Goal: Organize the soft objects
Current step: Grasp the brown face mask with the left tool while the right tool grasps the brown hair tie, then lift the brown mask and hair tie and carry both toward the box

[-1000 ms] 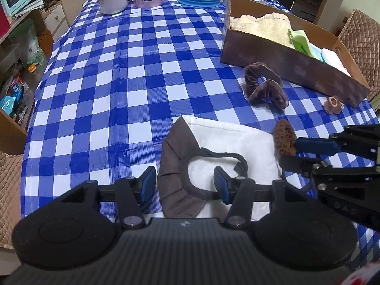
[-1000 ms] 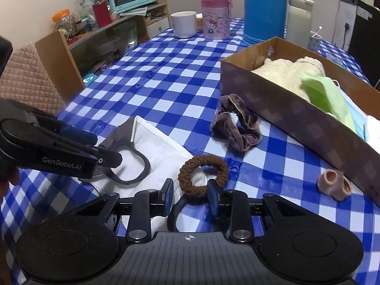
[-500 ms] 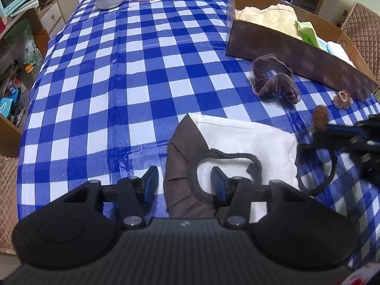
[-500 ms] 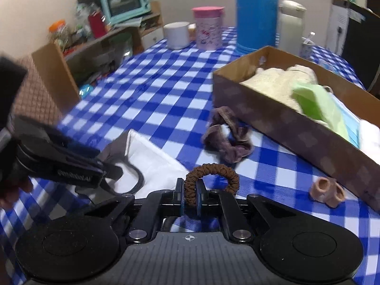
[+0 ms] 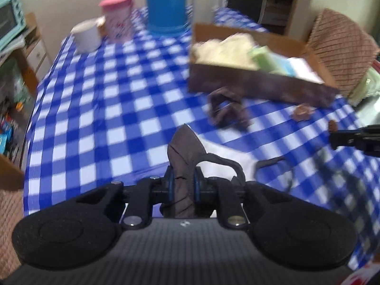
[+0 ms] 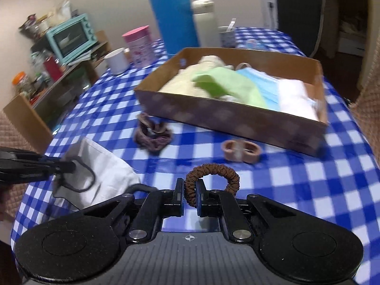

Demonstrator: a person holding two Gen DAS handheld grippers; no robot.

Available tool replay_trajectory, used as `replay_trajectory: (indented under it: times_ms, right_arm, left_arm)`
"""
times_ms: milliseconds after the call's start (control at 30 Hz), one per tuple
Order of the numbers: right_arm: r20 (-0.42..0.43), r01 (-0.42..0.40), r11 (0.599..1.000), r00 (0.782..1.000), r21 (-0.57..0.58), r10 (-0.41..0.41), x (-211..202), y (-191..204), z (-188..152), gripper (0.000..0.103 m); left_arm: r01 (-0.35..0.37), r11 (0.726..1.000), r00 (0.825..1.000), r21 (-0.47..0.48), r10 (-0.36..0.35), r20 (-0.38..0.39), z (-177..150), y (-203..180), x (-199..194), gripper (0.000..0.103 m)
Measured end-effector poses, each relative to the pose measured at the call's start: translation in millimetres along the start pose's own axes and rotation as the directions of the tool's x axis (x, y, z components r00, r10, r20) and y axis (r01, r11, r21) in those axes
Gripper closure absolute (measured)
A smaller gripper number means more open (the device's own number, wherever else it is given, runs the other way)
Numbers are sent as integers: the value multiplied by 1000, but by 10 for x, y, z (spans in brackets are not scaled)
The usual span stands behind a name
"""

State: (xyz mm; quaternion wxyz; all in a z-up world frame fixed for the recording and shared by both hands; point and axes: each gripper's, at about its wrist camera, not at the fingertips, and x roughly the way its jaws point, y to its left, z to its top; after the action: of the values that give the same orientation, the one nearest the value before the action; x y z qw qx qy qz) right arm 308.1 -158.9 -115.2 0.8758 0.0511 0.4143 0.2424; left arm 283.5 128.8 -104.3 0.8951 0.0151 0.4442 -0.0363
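Observation:
My left gripper (image 5: 182, 183) has its jaws closing on the grey-brown edge of a face mask (image 5: 184, 147), whose white side (image 6: 106, 173) trails onto the checked cloth; the pads press on the fabric. In the right wrist view, the left gripper (image 6: 68, 166) lifts that edge at the far left. My right gripper (image 6: 190, 196) is shut on a brown ribbed hair tie (image 6: 213, 168), held above the table. A cardboard box (image 6: 225, 118) with folded soft cloths stands beyond it. A purple scrunchie (image 6: 152, 135) and a beige double hair band (image 6: 241, 150) lie before the box.
A blue flask (image 6: 172, 11), a white bottle (image 6: 205, 21), a pink cup (image 6: 139, 45) and a white mug (image 6: 116, 60) stand at the table's far end. Quilted chair backs (image 5: 342, 49) flank the table. A shelf with a teal oven (image 6: 71, 36) is to the left.
The left jaws have pinched the mask's dark edge and raised it off the cloth. The right gripper, clamped on the brown hair tie, has carried it up and rightward, toward the box.

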Motion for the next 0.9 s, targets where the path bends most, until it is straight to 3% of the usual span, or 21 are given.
replay_trajectory:
  times_ms: [133,267,433,633,733,800,900]
  right_arm:
    - [11,12,1000,1000,25,-12,-160,-154,-70,94]
    - [15,16,999,1000,40,-17,-291,-262,-130,94]
    - [19,18,999,1000,48,-19,-400,-352,-184,94]
    - [8,14,998,1000,53,-14,-455,-427,-226,94]
    - [5,1,999,1000,54,-1,-455,-440,-229,94]
    - [5,-7,999,1000,49,7,-446,-432,-218,94]
    - [8,-19,999,1000,45,18,-434,-420,-201,94]
  left_arm:
    - [72,997,997,43,-73,28,48,-333,-125,89]
    - [139,989,990,44,-139,-16,-24,-663,23,89]
    - [162,986,981,-31,-164,-102,-187,-818,359,88]
    - [174,973,973,-150,-193,-125,-244,-751,479,82]
    - [189,968,968,-167,-212,-135,-218,-708,380,76]
    - [196,968,968,-156,-217,-129,-202,-689,271,63]
    - [170,979,976,-113,-183,-121,-178,-665,129,53]
